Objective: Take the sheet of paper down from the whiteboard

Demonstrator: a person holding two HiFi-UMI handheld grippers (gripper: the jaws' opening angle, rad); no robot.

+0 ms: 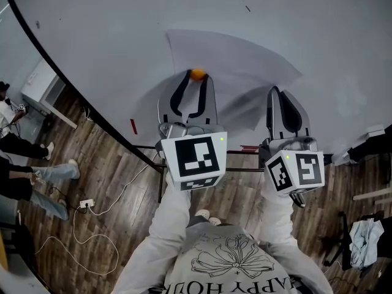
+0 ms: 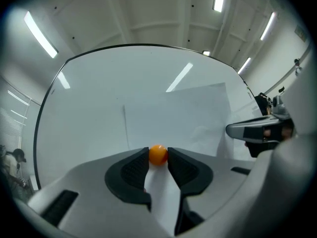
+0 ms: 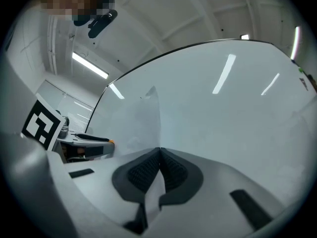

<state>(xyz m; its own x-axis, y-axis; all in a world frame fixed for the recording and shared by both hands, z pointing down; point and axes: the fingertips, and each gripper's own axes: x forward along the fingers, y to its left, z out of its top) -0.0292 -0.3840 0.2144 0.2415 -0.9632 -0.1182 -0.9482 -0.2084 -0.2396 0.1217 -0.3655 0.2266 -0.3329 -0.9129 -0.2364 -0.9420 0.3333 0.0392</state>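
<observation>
The left gripper (image 2: pixel 158 151) clamps an orange magnet (image 1: pixel 197 74) at the left of the sheet of paper (image 1: pixel 239 60) on the whiteboard (image 1: pixel 122 29). The right gripper (image 3: pixel 159 150), jaws fully together, pinches the sheet's right edge

Shirt (image 1: pixel 228 259), head view, bottom: block capitals "HAPPY HOUR", upside down to camera, curved under line-drawn flower, letters partly cut by frame edge. Left cube (image 1: pixel 195 158), right cube (image 1: pixel 296 170): black-and-white square code markers, no letters or numbers. Left cube marker also shows in right gripper view.
</observation>
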